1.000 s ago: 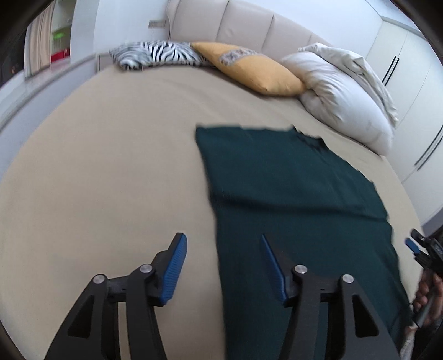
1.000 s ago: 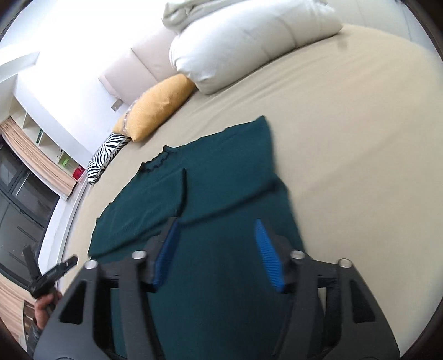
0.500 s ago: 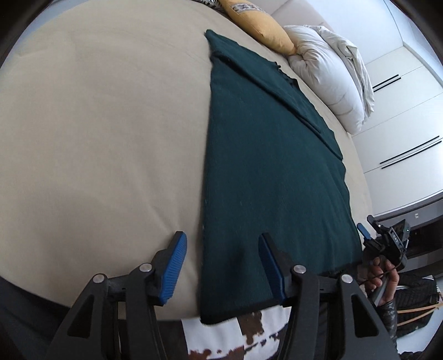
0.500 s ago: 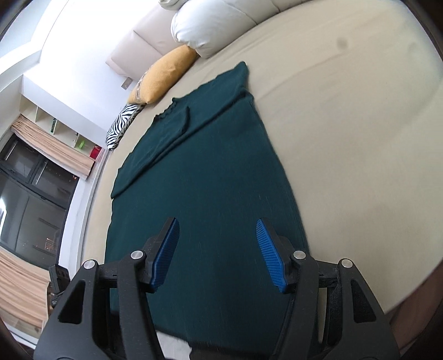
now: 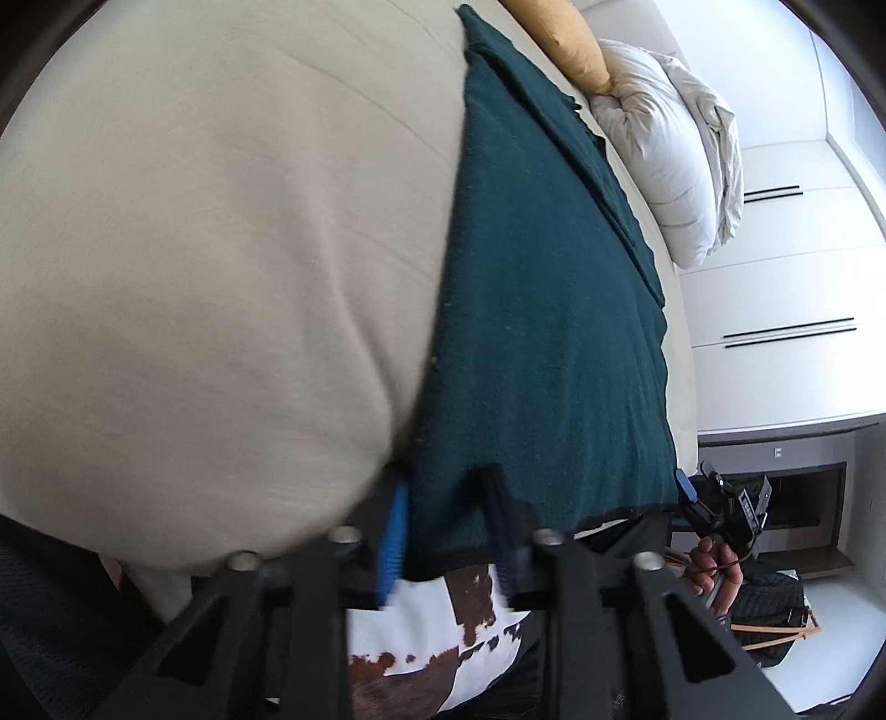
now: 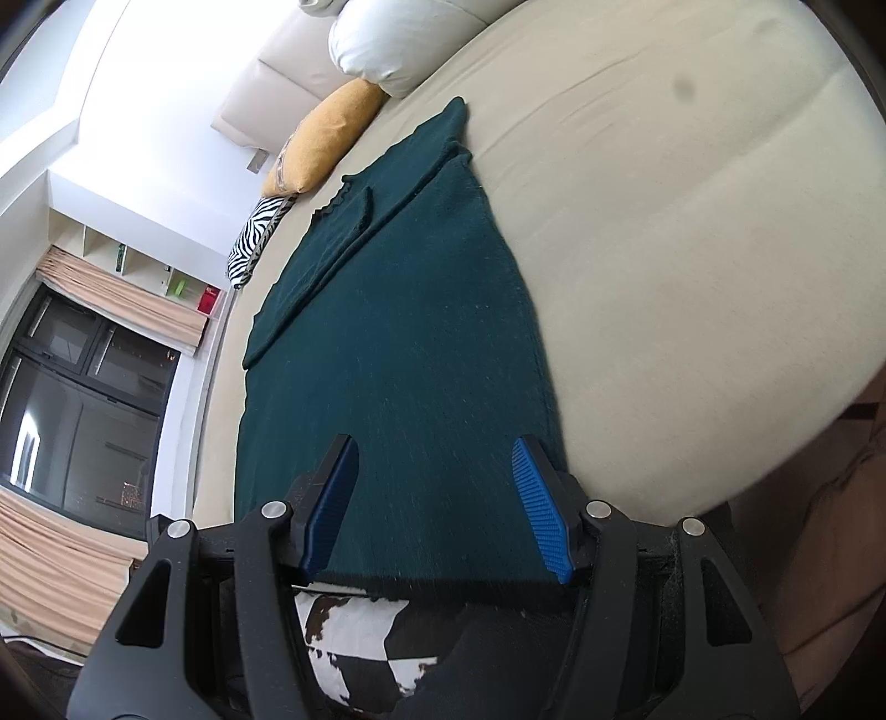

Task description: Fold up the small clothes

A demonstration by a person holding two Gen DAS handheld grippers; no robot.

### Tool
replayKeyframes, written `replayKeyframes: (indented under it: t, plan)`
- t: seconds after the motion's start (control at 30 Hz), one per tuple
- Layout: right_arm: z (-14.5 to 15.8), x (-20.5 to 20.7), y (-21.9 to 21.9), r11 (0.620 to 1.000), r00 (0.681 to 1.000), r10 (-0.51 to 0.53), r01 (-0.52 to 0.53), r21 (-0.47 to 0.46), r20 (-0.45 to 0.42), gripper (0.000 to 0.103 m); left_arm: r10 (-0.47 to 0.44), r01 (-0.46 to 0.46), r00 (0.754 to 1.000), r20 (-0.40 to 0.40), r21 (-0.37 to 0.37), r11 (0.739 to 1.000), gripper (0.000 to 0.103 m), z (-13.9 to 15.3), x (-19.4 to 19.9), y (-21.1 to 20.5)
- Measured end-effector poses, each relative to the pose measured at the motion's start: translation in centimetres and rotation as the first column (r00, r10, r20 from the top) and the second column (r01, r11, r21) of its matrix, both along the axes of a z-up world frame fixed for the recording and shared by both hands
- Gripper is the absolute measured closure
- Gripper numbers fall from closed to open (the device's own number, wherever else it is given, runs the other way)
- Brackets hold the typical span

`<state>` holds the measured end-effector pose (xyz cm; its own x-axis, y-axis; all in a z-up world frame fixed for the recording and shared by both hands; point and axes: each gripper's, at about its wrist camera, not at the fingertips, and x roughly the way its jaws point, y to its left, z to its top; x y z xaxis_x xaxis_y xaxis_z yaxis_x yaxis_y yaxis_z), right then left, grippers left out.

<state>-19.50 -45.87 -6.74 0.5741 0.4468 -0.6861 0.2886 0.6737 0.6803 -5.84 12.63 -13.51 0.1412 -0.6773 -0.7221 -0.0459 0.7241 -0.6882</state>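
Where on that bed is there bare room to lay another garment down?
Bare bed sheet spreads wide on one side of the dark green garment, and again on its other side out to the mattress edge. It is crowded at the head, where the yellow cushion, zebra cushion and white pillow lie.

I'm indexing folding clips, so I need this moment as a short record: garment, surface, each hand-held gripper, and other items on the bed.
garment: dark green top, lying flat, sleeves folded in, hem at the near bed edge
surface: beige bed
left hand-held gripper: jaws have just been closing; near left hem corner lies between them; blur hides whether the pads press
right hand-held gripper: open, jaws astride the hem near its right corner
other items: yellow cushion, white pillow, zebra-print cushion
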Motion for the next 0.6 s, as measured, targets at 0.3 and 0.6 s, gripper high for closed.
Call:
replayKeyframes:
  t: [0.3, 0.6]
  plan:
    - [0.9, -1.3, -1.0, 0.999, 0.999, -0.004, 0.002, -0.042, -0.051, 0.049, 0.021, -0.02, 0.999, 0.034, -0.013, 1.0, 0.095, 0.8, 0.2, -0.6]
    - [0.0, -1.6, -0.8, 0.996, 0.988, 0.04, -0.051, -0.073, -0.151, 0.054, 0.034, -0.031, 0.996, 0.078, -0.034, 0.999, 0.096, 1.9, 0.0, 0.1]
